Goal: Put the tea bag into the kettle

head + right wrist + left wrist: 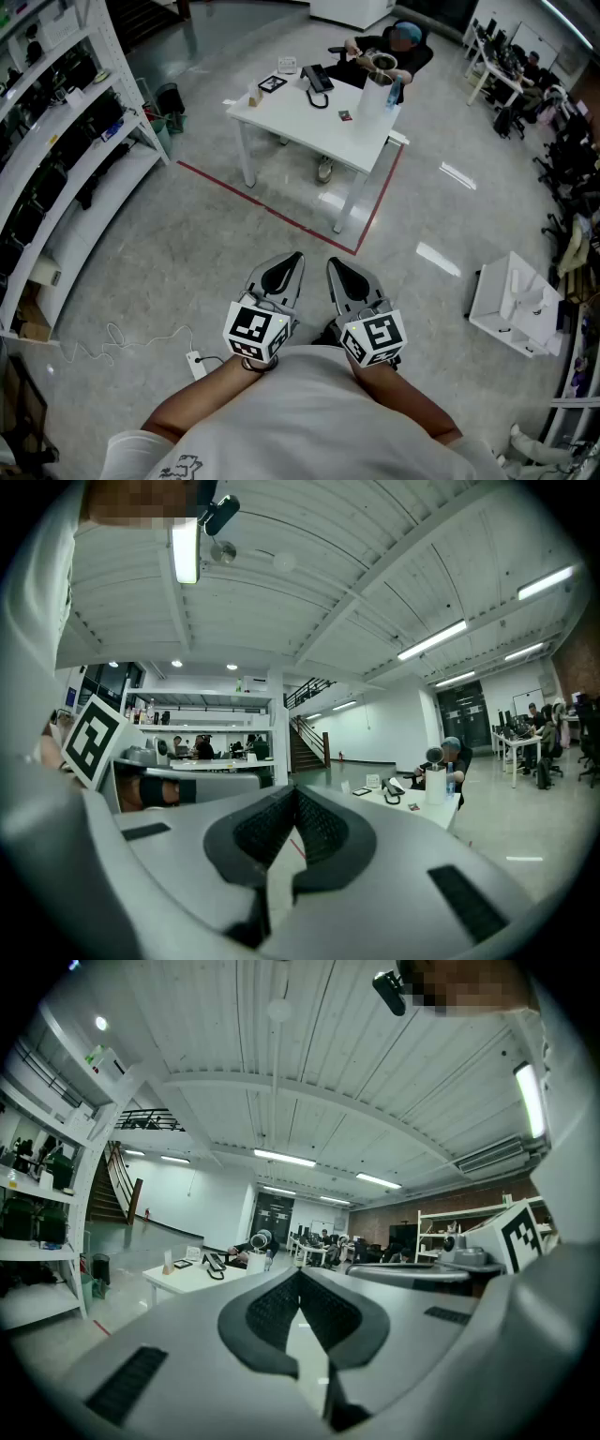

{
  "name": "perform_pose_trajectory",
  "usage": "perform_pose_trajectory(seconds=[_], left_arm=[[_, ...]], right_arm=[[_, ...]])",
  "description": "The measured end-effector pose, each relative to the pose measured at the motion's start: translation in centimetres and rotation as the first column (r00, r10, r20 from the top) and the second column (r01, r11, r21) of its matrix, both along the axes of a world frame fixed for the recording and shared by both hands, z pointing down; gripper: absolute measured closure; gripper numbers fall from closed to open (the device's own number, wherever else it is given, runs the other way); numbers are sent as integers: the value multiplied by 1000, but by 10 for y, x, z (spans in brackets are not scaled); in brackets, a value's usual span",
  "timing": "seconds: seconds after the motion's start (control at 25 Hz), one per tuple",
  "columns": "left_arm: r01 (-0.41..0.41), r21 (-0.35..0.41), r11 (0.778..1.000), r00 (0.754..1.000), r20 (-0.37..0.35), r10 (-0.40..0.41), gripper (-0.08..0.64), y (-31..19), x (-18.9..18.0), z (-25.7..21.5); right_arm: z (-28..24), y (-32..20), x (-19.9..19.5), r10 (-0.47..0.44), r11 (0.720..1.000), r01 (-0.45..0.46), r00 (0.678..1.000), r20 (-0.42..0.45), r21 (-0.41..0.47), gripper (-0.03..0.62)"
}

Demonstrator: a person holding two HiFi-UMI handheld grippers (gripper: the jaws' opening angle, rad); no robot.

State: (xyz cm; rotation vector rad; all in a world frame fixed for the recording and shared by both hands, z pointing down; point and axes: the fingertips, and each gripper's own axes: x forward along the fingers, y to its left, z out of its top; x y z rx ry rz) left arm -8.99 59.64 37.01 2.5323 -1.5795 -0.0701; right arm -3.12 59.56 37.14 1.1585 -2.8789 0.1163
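Your left gripper (294,257) and right gripper (333,263) are closed and empty, well short of the table (281,120), since its kettle (377,92) isn't reached yet

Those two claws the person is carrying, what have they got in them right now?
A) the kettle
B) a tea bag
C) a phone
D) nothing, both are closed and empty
D: the left claw and the right claw each show their jaws closed tip to tip with nothing between them, and the white table stands well across the floor from them.
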Motion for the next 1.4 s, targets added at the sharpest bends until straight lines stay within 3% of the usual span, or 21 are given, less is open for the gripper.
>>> perform_pose_trajectory(seconds=[0.44, 0.88, 1.2, 1.4], left_arm=[[2, -5, 1000, 1000, 10, -2, 551, -80, 36, 9], [-17, -44, 999, 1000, -1, 17, 551, -171, 125, 20], [18, -70, 997, 1000, 0, -18, 551, -204, 147, 29], [-11, -78, 997, 1000, 3, 11, 551, -219, 156, 33]], right_arm=[[12, -76, 36, -27, 999, 27, 999, 27, -28, 581], [16, -166, 108, -85, 995, 86, 996, 11, -56, 580], [31, -196, 136, -102, 989, 104, 994, 23, -103, 580], [38, -210, 144, -81, 989, 84, 996, 32, -120, 580]])
